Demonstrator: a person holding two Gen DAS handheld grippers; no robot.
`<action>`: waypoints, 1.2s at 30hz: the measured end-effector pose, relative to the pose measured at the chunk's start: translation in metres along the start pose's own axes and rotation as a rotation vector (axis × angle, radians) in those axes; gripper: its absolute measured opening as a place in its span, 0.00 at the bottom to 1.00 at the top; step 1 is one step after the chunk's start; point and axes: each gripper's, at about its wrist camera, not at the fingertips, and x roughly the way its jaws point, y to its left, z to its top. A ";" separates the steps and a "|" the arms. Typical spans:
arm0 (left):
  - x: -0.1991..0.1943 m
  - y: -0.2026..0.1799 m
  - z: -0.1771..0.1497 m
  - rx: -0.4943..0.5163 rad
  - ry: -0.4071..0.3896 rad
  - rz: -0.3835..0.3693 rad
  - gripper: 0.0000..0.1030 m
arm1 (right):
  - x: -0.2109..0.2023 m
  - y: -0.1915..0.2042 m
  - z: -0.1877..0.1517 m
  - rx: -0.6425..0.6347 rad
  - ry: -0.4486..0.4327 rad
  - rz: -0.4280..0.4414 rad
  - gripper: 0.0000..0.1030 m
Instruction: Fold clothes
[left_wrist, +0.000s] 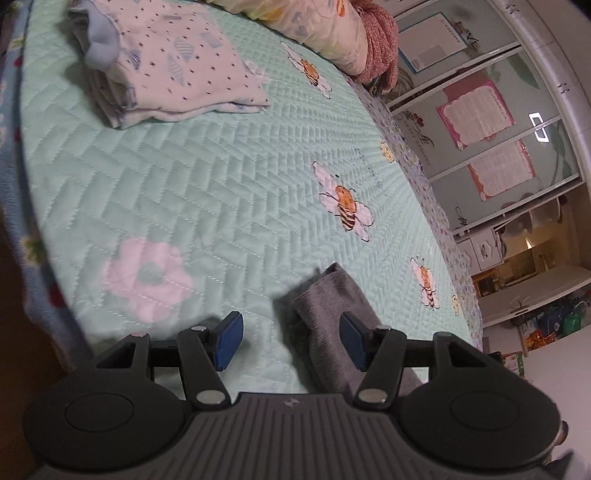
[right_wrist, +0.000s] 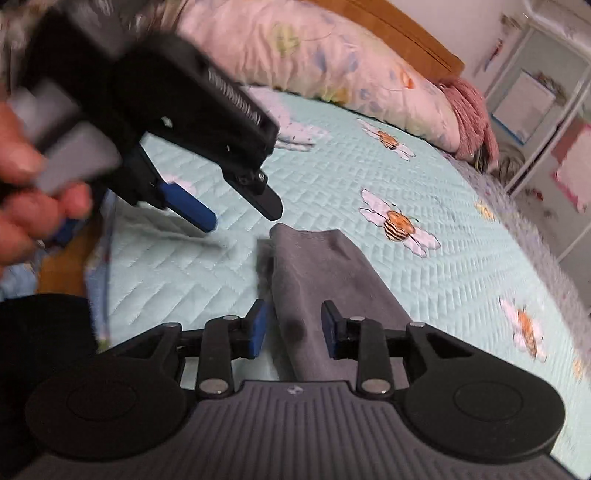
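1. The grey garment (right_wrist: 325, 280) is laid folded on the green quilt (right_wrist: 461, 266).
2. The right gripper (right_wrist: 293, 328) is held open astride it, apparently without contact.
3. The left gripper (left_wrist: 291, 339) is spread wide and holds nothing.

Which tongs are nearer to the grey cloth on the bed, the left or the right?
Right. The right tongs are open directly over the grey cloth, which lies between their pads. The left tongs, also open, hover beside its end, mostly over the bare quilt.
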 end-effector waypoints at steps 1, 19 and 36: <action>0.000 0.002 0.000 0.001 0.007 0.001 0.59 | 0.006 0.002 0.001 -0.013 0.008 -0.018 0.31; 0.004 0.016 0.005 -0.066 0.044 -0.071 0.59 | 0.021 -0.026 0.005 0.056 0.024 -0.026 0.03; 0.048 -0.001 -0.004 -0.097 0.141 -0.108 0.60 | -0.007 -0.087 -0.012 0.449 -0.053 -0.050 0.03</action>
